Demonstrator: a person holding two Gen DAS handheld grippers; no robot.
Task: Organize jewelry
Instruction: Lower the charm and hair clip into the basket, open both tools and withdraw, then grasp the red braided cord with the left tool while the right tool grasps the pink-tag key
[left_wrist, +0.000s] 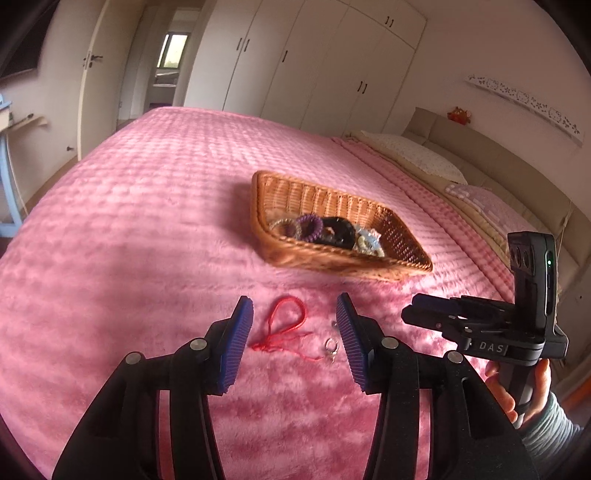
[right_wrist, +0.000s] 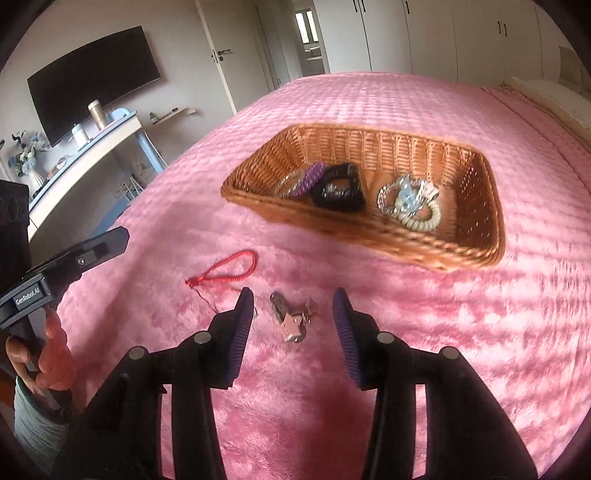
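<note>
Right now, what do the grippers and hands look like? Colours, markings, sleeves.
Both alike: the left gripper and right gripper have black linkage arms with silver pivot pins and ribbed blue-purple pads. Bodies printed "DAS" and "GenRobot.AI". Bare hand, grey ribbed sleeve.

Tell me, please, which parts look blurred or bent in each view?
Left wrist view: the basket near rim is smeared, the wardrobe doors curve from the fisheye. Right wrist view: the basket front edge and the metal piece are soft, the bedspread bulges.
</note>
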